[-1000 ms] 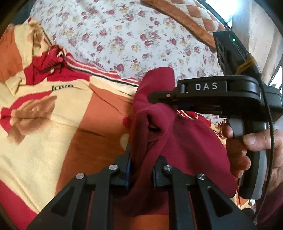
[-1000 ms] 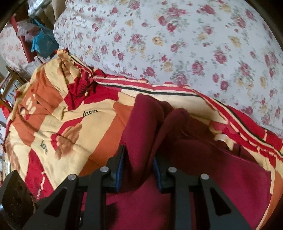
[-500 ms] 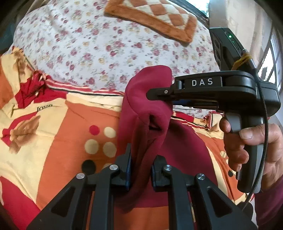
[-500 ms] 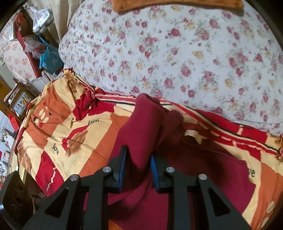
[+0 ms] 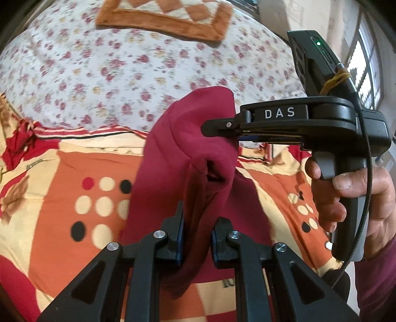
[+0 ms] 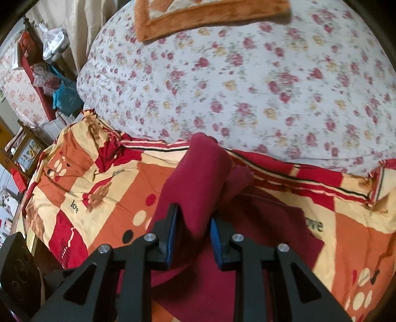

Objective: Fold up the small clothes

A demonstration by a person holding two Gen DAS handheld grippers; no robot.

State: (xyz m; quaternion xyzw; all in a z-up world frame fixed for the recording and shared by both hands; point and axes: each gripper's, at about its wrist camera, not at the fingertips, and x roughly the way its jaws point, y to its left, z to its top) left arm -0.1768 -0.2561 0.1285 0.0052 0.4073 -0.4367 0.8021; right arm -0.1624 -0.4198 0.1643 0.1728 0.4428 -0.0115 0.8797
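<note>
A dark red garment [image 5: 188,153] hangs lifted above the orange, cream and red patterned bedspread [image 5: 74,178]. My left gripper [image 5: 196,237] is shut on a bunched edge of it. My right gripper [image 6: 193,230] is shut on another bunched edge of the garment [image 6: 200,178]. In the left wrist view the right gripper [image 5: 222,128] shows from the side, marked DAS, biting the upper fold of the garment, a hand on its handle. The rest of the garment trails down onto the bedspread [image 6: 104,203].
A white floral quilt [image 6: 247,81] lies beyond the bedspread, with an orange checked mat [image 5: 163,17] on it. Bags and furniture [image 6: 49,81] stand left of the bed. A window [image 5: 371,74] is at the far right.
Both grippers have risen with the garment, lifting more of it off the bedspread. More of the floral quilt and the orange mat has come into view.
</note>
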